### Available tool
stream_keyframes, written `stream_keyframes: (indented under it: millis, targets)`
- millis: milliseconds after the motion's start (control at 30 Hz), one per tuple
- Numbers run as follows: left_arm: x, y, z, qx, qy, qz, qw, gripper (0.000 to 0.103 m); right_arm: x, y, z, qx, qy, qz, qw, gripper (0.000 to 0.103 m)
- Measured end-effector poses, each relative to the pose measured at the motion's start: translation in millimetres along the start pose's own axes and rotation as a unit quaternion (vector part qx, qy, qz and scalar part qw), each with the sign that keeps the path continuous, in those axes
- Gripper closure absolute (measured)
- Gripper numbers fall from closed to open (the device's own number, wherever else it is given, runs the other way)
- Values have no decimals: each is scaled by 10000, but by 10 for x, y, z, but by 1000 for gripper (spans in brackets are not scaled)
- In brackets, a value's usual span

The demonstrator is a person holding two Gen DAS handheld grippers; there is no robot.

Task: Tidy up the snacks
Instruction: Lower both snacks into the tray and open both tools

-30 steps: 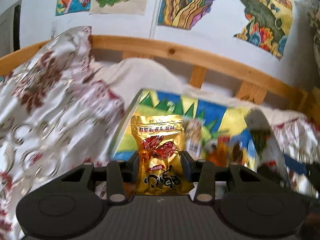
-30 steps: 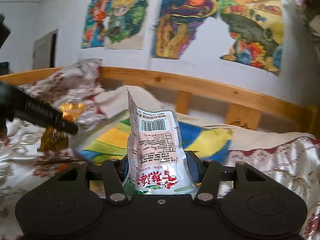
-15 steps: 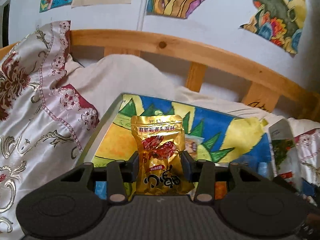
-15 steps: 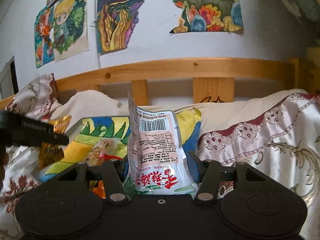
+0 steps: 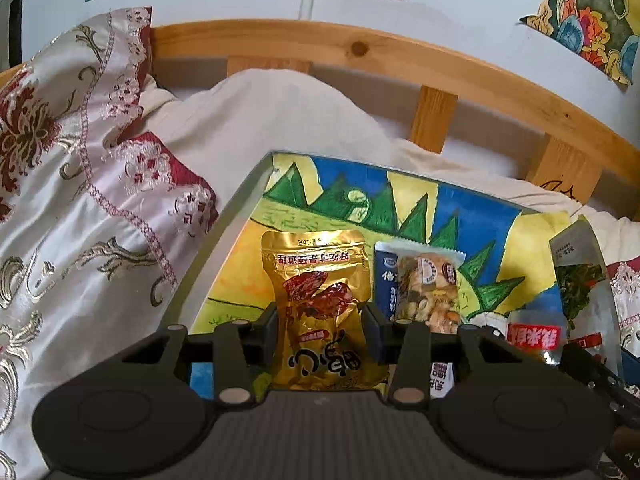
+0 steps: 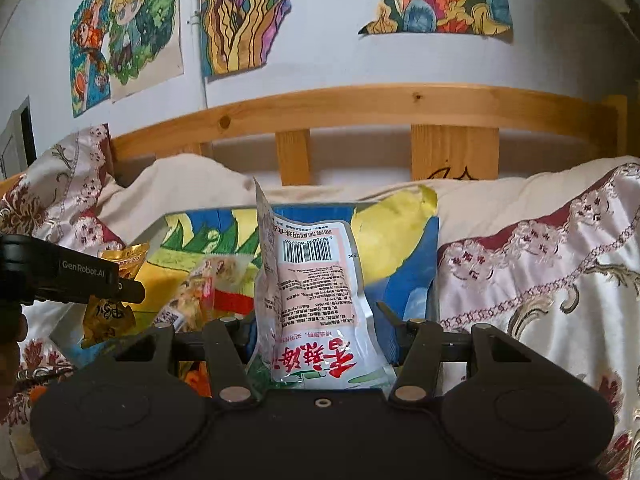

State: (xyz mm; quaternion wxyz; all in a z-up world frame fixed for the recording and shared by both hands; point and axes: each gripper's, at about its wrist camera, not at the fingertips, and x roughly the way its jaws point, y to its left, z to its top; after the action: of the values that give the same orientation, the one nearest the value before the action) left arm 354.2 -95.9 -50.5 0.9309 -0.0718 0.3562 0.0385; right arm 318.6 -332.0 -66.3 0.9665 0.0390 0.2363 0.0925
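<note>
While both hands hovered over the bed, the left gripper [image 5: 320, 332] was clamped on a gold snack pouch [image 5: 320, 300], held upright with its print upside down, above the near-left part of a colourful painted tray [image 5: 472, 216] lying on the bedding. The right gripper [image 6: 316, 336] was clamped on a white snack packet [image 6: 312, 292] with a barcode and red lettering, also upright, over the near-right part of the same tray. In the left wrist view that white packet showed at the right edge, near the tray's right side. On the tray, just right of the gold pouch, lay a mixed-nut packet [image 5: 424, 288] with a dark blue side, and a red-labelled clear packet [image 5: 532, 336] sat nearer, toward the right; whether these touched each other was unclear. From the right wrist view the left gripper came in from the left edge, gold pouch hanging under it, with loose packets on the tray beside it. A floral satin quilt [image 5: 80, 240] was bunched left and right of the tray, a cream pillow [image 5: 260, 120] lay beyond it, and a wooden headboard [image 6: 360, 108] ran along the far side under painted wall pictures [image 6: 128, 32].
</note>
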Motion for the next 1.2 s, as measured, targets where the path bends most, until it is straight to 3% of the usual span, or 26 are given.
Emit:
stream_keyframes:
  millis: [600, 900, 1200]
  targets:
    - [126, -71, -107, 146, 179, 16, 9997, 55, 84, 60, -54, -115, 216, -76, 9997, 44]
    - [143, -69, -122, 150, 208, 43, 9997, 54, 111, 64, -59, -101, 258, -31, 9996, 34]
    - [72, -6, -121, -3, 110, -26, 9999, 29, 56, 62, -40, -43, 94, -50, 9999, 17]
